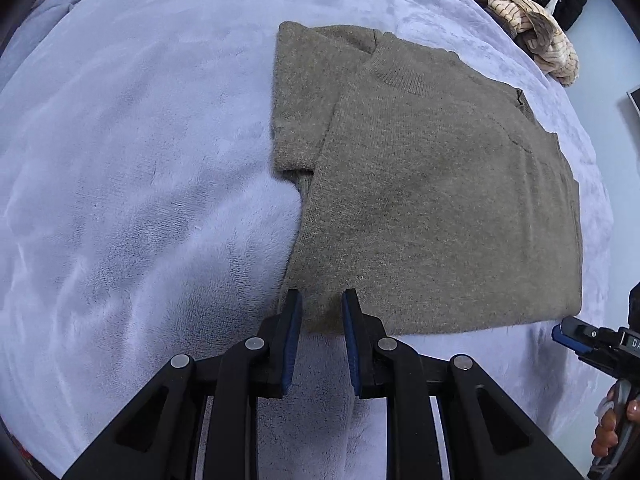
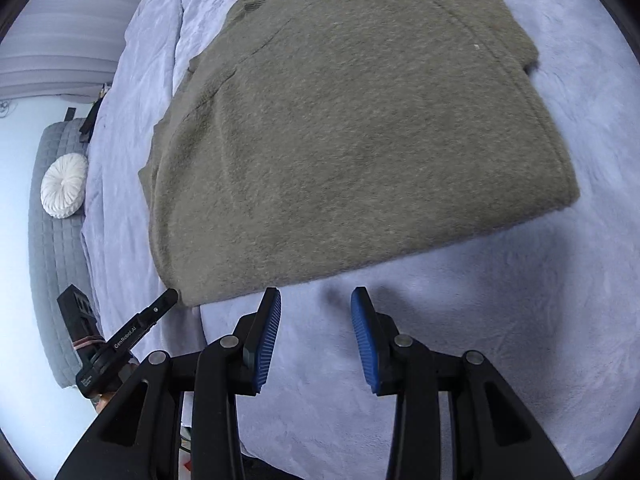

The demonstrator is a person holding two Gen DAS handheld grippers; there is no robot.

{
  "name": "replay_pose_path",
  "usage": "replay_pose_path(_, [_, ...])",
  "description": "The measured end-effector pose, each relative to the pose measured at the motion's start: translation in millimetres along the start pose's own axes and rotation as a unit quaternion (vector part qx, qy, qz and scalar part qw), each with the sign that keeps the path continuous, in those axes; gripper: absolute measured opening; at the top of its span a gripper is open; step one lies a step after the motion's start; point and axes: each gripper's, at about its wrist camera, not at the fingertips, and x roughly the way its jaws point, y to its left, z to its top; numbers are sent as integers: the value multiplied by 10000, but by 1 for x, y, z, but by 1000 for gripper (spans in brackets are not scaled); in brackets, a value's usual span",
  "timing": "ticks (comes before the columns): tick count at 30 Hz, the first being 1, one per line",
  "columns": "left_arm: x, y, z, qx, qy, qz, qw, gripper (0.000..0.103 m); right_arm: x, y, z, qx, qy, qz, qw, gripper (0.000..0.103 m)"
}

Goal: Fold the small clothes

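An olive-brown knit sweater [image 1: 432,200] lies flat on a pale lavender fleece blanket [image 1: 140,180], its right side folded in and one short sleeve spread to the left. My left gripper [image 1: 322,300] is open, its blue-padded fingertips over the sweater's near left hem corner. In the right wrist view the sweater [image 2: 340,128] fills the upper middle. My right gripper [image 2: 316,300] is open and empty, just short of the near hem over bare blanket [image 2: 500,320]. The left gripper shows in the right wrist view [image 2: 160,308] at the hem corner; the right gripper shows in the left wrist view [image 1: 576,330].
A pile of striped and black clothes [image 1: 532,20] lies at the blanket's far right edge. A grey quilted bench [image 2: 60,260] with a round white cushion [image 2: 64,186] stands beside the bed at the left. The bed edge runs close on both sides.
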Motion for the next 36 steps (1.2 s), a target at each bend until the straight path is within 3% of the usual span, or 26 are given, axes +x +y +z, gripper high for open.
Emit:
replay_pose_path(7, [7,10,-3,-16,-46,-80,10000,22,39,107,48,-862,132,436,9952,41])
replay_pose_path(9, [7,10,-4,9,-96,-84,9999,22,61,151,68,-1214,196,372,9917,48])
replay_pose_path(12, [6,13,-8,-38,-167,-129,9998,22,97,206,96,-1593,126,-125,9871,57])
replay_pose_path(14, [5,15,-10,-76,-212,-169,9996,22,124,232,110,-1704,121,-687,9829,58])
replay_pose_path(18, [1,21,-16,-128,-280,-261,9992,22,168,252,119,-1775,168,-1727,9687,58])
replay_pose_path(20, [0,25,-18,-175,-280,-315,9990,22,174,258,114,-2015,13,-1974,9594,44])
replay_pose_path(21, [-1,27,-20,-205,-278,-344,9988,22,173,260,112,-2145,-27,-1951,9570,20])
replay_pose_path(22, [-1,29,-20,-233,-274,-377,9986,22,170,259,111,-2176,-63,-1836,9586,15])
replay_pose_path(23, [-2,30,-21,-242,-274,-401,9985,22,161,256,112,-2085,-152,-1400,9678,7])
replay_pose_path(25, [-1,33,-23,-217,-293,-404,9985,22,148,247,118,-1832,-238,-597,9810,6])
replay_pose_path(31, [3,36,-27,-136,-219,-295,9992,22,175,234,133,-1552,189,-249,9874,10])
replay_pose_path(36, [2,34,-28,-73,-147,-283,9995,22,144,222,125,-1392,231,231,9897,10])
